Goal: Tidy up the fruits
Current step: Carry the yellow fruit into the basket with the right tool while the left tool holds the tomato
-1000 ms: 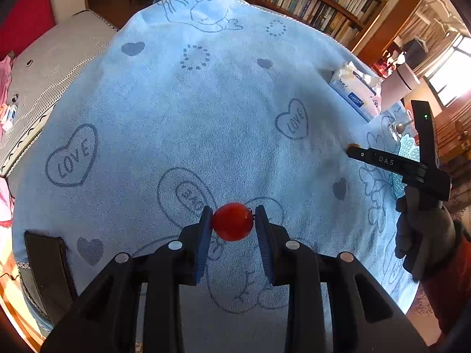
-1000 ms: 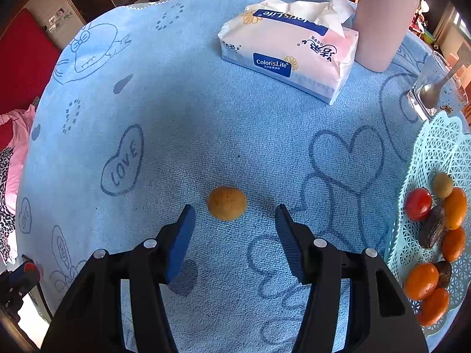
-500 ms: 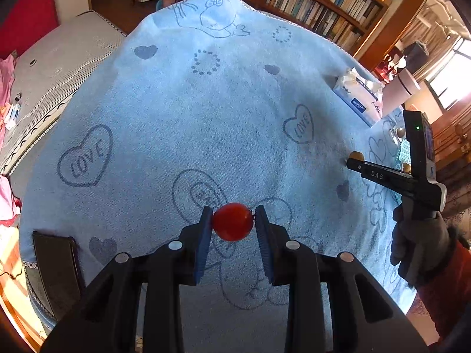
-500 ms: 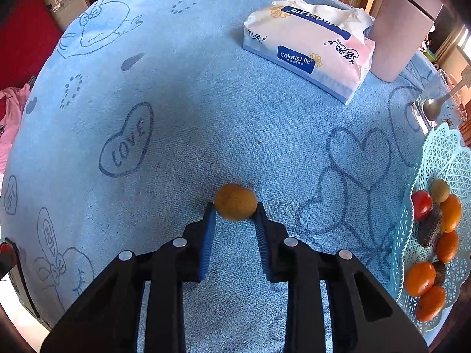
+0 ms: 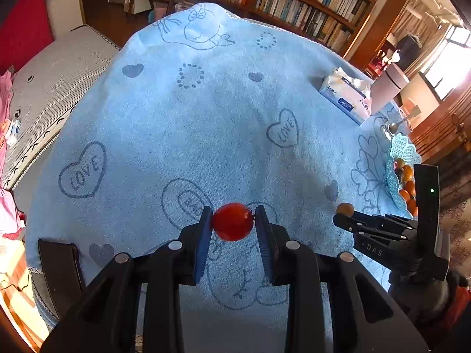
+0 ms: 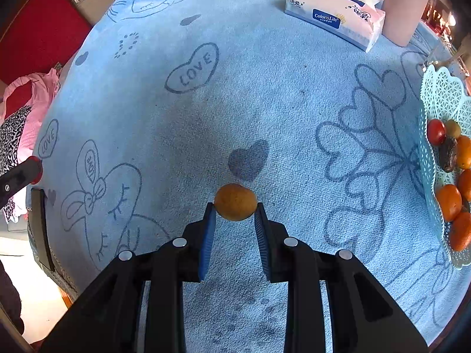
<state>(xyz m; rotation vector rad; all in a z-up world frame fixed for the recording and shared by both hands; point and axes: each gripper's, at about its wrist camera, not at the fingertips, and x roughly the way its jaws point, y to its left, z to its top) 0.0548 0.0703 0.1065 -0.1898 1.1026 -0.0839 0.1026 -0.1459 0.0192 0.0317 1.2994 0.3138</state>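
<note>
My left gripper (image 5: 233, 223) is shut on a red cherry tomato (image 5: 232, 221) and holds it above the blue towel (image 5: 206, 123). My right gripper (image 6: 234, 209) is shut on a small round tan fruit (image 6: 235, 202), lifted above the towel; it also shows in the left wrist view (image 5: 345, 209) at the right gripper's tip. A pale turquoise lattice basket (image 6: 438, 94) at the right edge holds several orange, red and dark fruits (image 6: 449, 201). The basket shows in the left wrist view (image 5: 401, 147) too.
A tissue pack (image 6: 332, 11) and a pink cup (image 6: 407, 6) stand at the far right of the table. A glass with a spoon (image 5: 396, 126) stands behind the basket. A dark flat object (image 5: 57, 264) lies at the towel's near left edge. Bookshelves line the back wall.
My right gripper closed on the tan fruit and lifted it off the towel. My left gripper, still holding the tomato, rose a little. The two grippers came closer together.
</note>
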